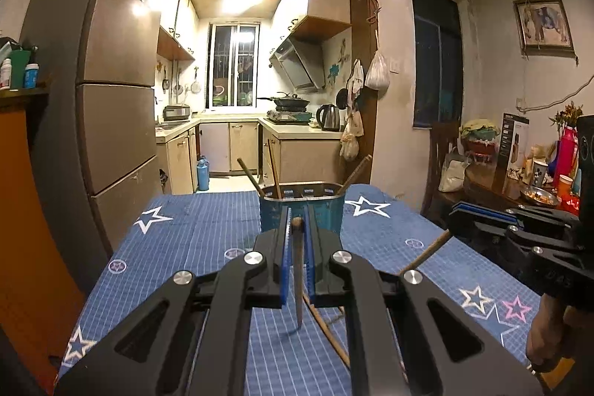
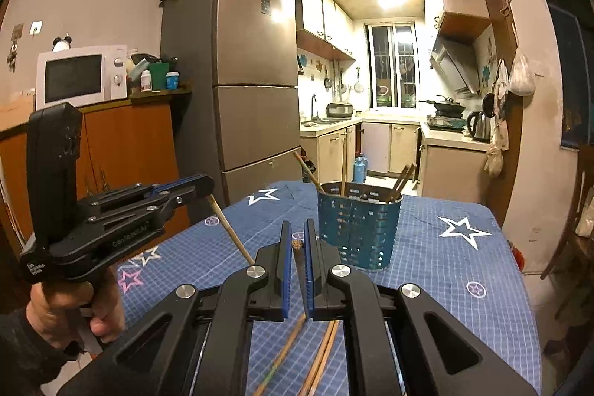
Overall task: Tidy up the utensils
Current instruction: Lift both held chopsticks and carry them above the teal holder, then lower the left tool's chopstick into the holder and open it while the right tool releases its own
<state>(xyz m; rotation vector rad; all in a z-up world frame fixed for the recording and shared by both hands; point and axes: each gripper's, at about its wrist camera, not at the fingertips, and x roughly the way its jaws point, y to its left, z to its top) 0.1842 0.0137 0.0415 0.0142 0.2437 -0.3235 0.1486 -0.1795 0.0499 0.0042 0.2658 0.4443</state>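
A blue holder with small holes [image 1: 301,210] stands on the counter [image 1: 193,240], which wears a blue cloth with stars. Three chopsticks lean inside the holder in the left view; the right view shows perhaps four, and I cannot tell exactly.

The left gripper [image 1: 297,223] has its jaws clamped on one dark chopstick [image 1: 298,273], whose tip points down to the cloth. The right gripper [image 2: 296,242] has its jaws almost together on another chopstick [image 2: 296,245]. Under the right gripper, about four loose chopsticks [image 2: 323,355] lie on the counter.
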